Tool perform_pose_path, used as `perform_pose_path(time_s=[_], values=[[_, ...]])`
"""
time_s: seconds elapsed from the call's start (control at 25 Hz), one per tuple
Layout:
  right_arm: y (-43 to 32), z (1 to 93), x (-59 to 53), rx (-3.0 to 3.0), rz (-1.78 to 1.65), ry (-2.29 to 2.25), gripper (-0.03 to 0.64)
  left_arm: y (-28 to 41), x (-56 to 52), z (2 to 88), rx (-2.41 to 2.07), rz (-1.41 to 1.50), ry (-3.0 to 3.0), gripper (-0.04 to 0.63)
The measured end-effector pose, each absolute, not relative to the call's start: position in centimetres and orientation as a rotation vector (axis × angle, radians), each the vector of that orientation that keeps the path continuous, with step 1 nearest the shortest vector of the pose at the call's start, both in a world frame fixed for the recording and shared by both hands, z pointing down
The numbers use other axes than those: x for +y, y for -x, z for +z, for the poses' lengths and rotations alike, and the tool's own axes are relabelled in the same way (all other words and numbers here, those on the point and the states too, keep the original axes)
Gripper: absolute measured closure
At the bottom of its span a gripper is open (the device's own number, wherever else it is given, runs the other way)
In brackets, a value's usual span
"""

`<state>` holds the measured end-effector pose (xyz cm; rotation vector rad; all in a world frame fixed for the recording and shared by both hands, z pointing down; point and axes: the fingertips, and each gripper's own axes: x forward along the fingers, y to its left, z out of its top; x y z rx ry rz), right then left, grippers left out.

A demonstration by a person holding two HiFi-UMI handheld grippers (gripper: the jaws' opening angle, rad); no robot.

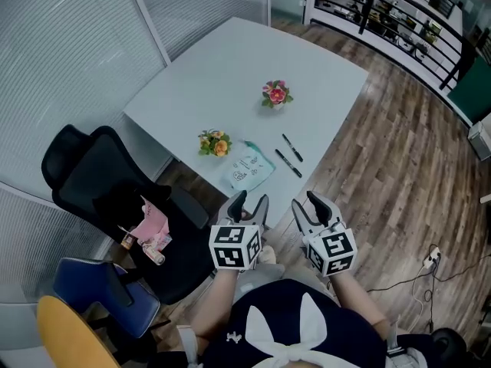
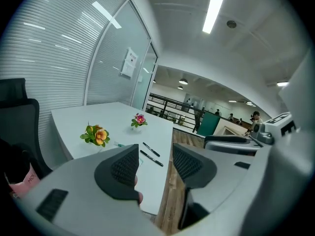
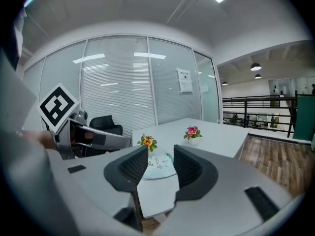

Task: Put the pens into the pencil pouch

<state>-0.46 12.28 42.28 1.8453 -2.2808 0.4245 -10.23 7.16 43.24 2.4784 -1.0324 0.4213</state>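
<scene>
On the white table (image 1: 230, 75), near its front corner, lies a pale pencil pouch (image 1: 249, 169) with teal trim. Two black pens (image 1: 291, 147) (image 1: 288, 163) lie side by side just right of it. Both grippers hang in front of the table edge, short of the pouch and apart from it. My left gripper (image 1: 249, 202) is open and holds nothing; its view shows the pens (image 2: 151, 149) (image 2: 151, 158) ahead between the jaws. My right gripper (image 1: 308, 204) is open and empty too, with the pouch (image 3: 158, 165) ahead of it.
Two small flower pots stand on the table: orange (image 1: 215, 142) beside the pouch, pink (image 1: 276, 93) farther back. A black office chair (image 1: 100, 175) with a pink item (image 1: 153, 228) stands left of the table corner. Glass walls with blinds run along the left; wooden floor (image 1: 399, 175) lies to the right.
</scene>
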Motion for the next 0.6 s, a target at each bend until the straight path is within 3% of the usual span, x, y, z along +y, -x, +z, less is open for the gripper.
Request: perform_pose_path(time_s=[0.6], values=[[-1.6,43.9,8.5,-2.234,0.488,-1.895,0.468,8.0,4.2,46.2,-0.913,0.466,-2.401,0.388]])
